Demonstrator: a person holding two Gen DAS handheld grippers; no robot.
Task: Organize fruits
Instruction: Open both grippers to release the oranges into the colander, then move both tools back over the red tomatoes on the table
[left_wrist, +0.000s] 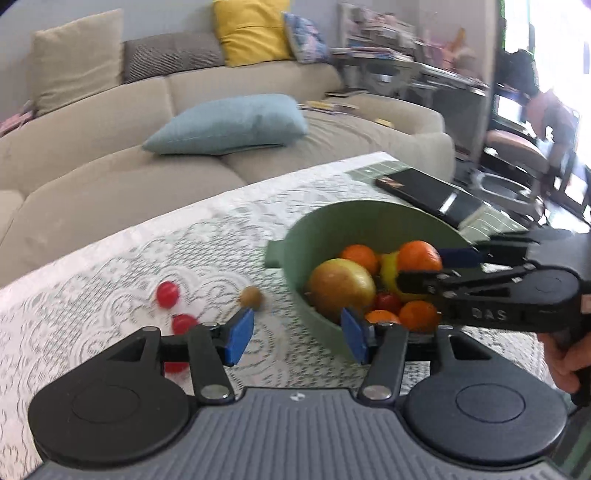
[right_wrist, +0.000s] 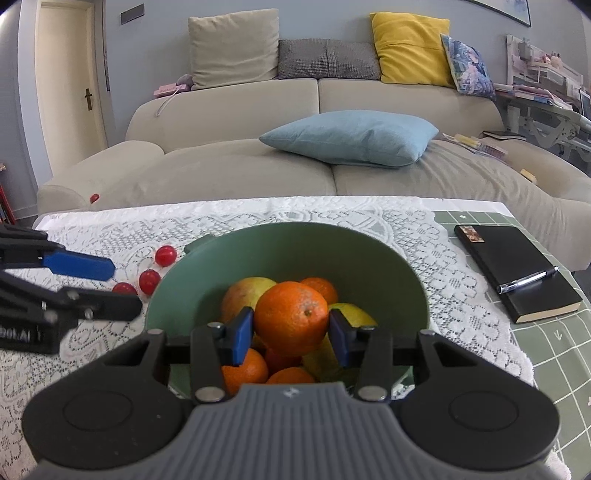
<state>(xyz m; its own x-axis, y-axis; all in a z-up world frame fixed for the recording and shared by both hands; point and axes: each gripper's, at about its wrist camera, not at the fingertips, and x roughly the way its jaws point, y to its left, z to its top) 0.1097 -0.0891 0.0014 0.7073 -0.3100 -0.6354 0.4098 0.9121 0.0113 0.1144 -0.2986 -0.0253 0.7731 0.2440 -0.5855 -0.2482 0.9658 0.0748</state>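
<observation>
- We hold the right gripper (right_wrist: 291, 334) over the green bowl (right_wrist: 295, 243); its blue pads (right_wrist: 242, 334) sit on either side of an orange (right_wrist: 291, 317), and appear to clasp it above the other fruit.
- Seen from the left wrist view, that same right gripper (left_wrist: 428, 269) reaches in from the right side over the bowl (left_wrist: 351, 221), with the orange (left_wrist: 419, 255) at its tips.
- We keep the left gripper (left_wrist: 293, 336) spread wide with nothing between its blue pads (left_wrist: 239, 336); it hangs over the lace tablecloth (left_wrist: 184, 240) just left of the bowl.
- In the right wrist view the left gripper (right_wrist: 110, 288) comes in from the left, parted, near the bowl's outer wall.
- Inside the bowl we see a large yellow-red apple (left_wrist: 341, 286), a lemon (right_wrist: 351, 314), several more oranges (right_wrist: 245, 369) and a small red fruit (left_wrist: 388, 301).
- Outside the bowl, small red round fruits (right_wrist: 165, 255) lie on the tablecloth (right_wrist: 258, 218) to its left; we count three there in the right wrist view.
- A small brown round fruit (left_wrist: 251, 296) rests on the cloth between the red ones and the bowl, visible in the left wrist view.
- A black notebook (right_wrist: 517, 273) with a pen (right_wrist: 528, 280) on it lies on the green mat (right_wrist: 546, 350), well right of the bowl.
- A beige sofa (right_wrist: 240, 166) with a light blue cushion (right_wrist: 351, 136) stands behind the table.
</observation>
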